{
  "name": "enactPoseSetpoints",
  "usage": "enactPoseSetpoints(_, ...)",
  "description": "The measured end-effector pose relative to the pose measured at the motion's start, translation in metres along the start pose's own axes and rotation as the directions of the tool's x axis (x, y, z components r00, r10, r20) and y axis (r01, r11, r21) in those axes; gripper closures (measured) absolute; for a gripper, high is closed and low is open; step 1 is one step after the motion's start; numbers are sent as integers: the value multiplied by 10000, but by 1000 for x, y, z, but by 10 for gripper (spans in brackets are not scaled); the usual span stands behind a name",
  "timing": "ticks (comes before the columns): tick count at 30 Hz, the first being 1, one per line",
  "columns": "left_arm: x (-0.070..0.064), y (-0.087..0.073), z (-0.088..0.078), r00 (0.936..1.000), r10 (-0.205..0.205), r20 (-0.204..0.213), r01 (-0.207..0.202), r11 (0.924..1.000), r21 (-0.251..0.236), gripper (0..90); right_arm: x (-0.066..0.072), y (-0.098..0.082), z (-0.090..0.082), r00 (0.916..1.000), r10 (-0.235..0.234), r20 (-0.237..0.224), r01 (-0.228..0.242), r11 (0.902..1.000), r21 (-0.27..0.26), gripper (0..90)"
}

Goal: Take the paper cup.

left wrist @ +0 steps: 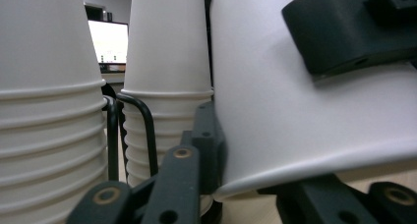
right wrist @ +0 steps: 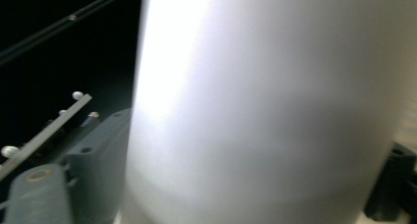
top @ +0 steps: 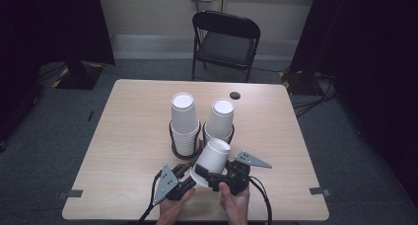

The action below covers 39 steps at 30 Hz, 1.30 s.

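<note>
A single white paper cup (top: pixel 215 156) is held tilted above the table's front centre, its mouth toward the person. My right gripper (top: pixel 217 174) is shut on its wall; in the right gripper view the cup (right wrist: pixel 275 111) spans the space between the jaws. My left gripper (top: pixel 185 175) sits just left of the cup's rim. In the left gripper view its jaws stand wide apart with the cup's rim (left wrist: pixel 295 175) over the gap, and one of the right gripper's fingers (left wrist: pixel 344 32) presses on the cup.
Two stacks of upside-down white cups (top: pixel 184 121) (top: pixel 220 117) stand in black wire holders (left wrist: pixel 147 130) at the middle of the wooden table (top: pixel 133 136), just behind the held cup. A black folding chair (top: pixel 224 42) stands beyond the far edge.
</note>
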State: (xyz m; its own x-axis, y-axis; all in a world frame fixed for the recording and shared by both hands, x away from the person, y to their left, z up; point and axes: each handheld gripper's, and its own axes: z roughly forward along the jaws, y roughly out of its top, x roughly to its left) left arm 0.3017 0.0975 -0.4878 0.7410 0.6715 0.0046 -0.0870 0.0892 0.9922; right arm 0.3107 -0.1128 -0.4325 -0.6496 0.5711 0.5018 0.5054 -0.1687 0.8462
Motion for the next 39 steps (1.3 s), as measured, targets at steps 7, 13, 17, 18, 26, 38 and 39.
enactPoseSetpoints(7,2,0,-1,9997,-130,214,123,9994,321,829,-1,0,0,9994,-331,116,334,9990,-290,83)
enactPoseSetpoints(13,3,1,-3,9996,-191,223,184,9993,336,836,-3,2,1,9997,-248,-76,246,9994,-232,81)
enactPoseSetpoints(17,3,0,-4,9991,-251,342,240,9992,321,839,-2,2,0,9995,-315,-85,313,9992,-257,78)
enactPoseSetpoints(18,4,0,-4,9990,-266,353,255,9992,317,840,-2,2,0,9994,-330,-77,328,9991,-270,78)
enactPoseSetpoints(26,3,-7,-9,9948,-781,649,758,9964,371,843,-3,8,-8,9995,-311,105,318,9964,-790,104)
enactPoseSetpoints(38,15,-3,-15,9900,-1184,772,1029,9781,1811,843,-12,17,-20,9962,-514,705,602,9899,-1287,134)
enactPoseSetpoints(39,17,-1,-15,9882,-1344,740,1174,9728,1998,843,-13,17,-21,9961,-511,718,600,9898,-1290,133)
